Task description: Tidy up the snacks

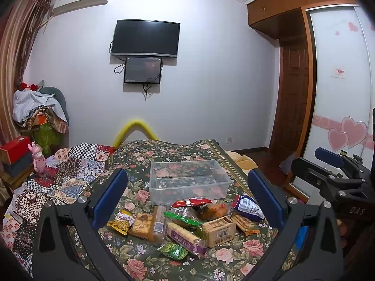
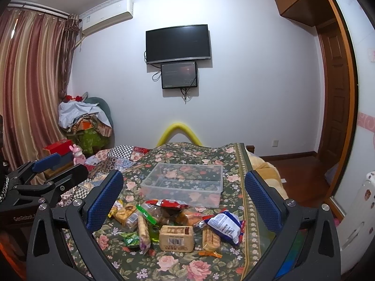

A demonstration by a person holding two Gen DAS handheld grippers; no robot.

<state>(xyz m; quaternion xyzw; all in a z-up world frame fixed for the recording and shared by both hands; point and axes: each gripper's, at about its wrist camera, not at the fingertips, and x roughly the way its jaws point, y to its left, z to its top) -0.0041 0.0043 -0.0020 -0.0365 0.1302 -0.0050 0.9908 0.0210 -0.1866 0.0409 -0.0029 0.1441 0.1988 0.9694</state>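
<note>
Both tongs hovered level above the bed (image 2: pixel 211 264), aimed at the far wall, jaws spread wide and gripping nothing: left tongs (image 1: pixel 187 194), right tongs (image 2: pixel 184 194). The snacks (image 2: pixel 178 224) lay heaped between them. Just beyond sat the clear box (image 2: pixel 185 182), its long axis crosswise.

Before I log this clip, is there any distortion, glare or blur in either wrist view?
Left wrist view: strong fisheye bending, black corner vignette, a warm flare at the left edge; snack pile is sharp. Right wrist view: same barrel curve on the curtain and wardrobe; clear bin shows mild sheen, no motion blur.
</note>
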